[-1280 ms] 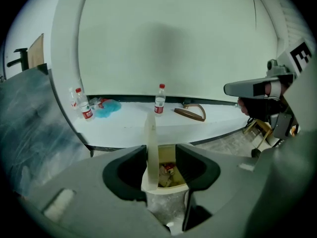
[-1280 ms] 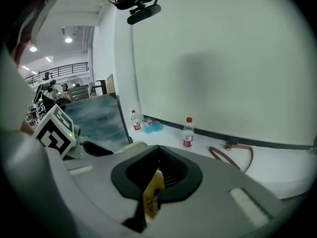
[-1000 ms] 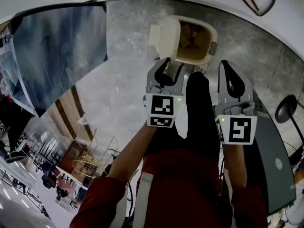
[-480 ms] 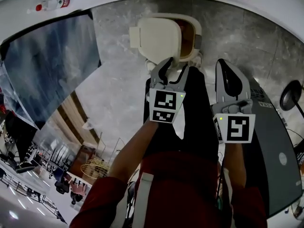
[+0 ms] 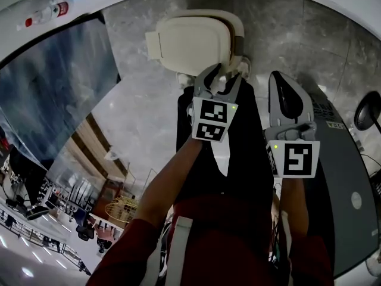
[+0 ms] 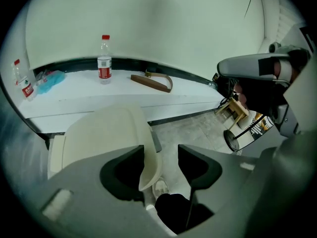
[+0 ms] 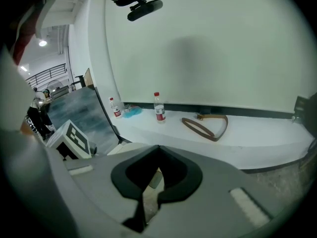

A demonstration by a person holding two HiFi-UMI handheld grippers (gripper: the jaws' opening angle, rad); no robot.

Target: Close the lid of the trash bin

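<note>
The cream trash bin stands on the grey floor, and its lid (image 5: 190, 39) lies down over the opening. My left gripper (image 5: 221, 76) hovers at the bin's near edge. In the left gripper view the lid (image 6: 101, 138) fills the lower left. Its curved front rim (image 6: 151, 168) shows in the gap of the left gripper (image 6: 161, 152), whose jaws have just been opening and whose pads do not press on it. My right gripper (image 5: 280, 81) hangs right of the bin, over a dark trouser leg. In its own view the right gripper (image 7: 150, 190) has its tips together on nothing.
A white ledge (image 6: 124, 90) behind the bin carries two water bottles (image 6: 104, 63) (image 6: 22, 83), a blue cloth (image 6: 49, 79) and a brown strap (image 6: 153, 82). A glass panel (image 5: 59, 94) stands at left. A grey case (image 5: 348, 183) and a round black base (image 5: 369, 109) are at right.
The lid has swung from upright, with the bin's inside showing, down flat over the opening. The left gripper followed it towards the bin's near edge; the right gripper barely shifted in the picture.
</note>
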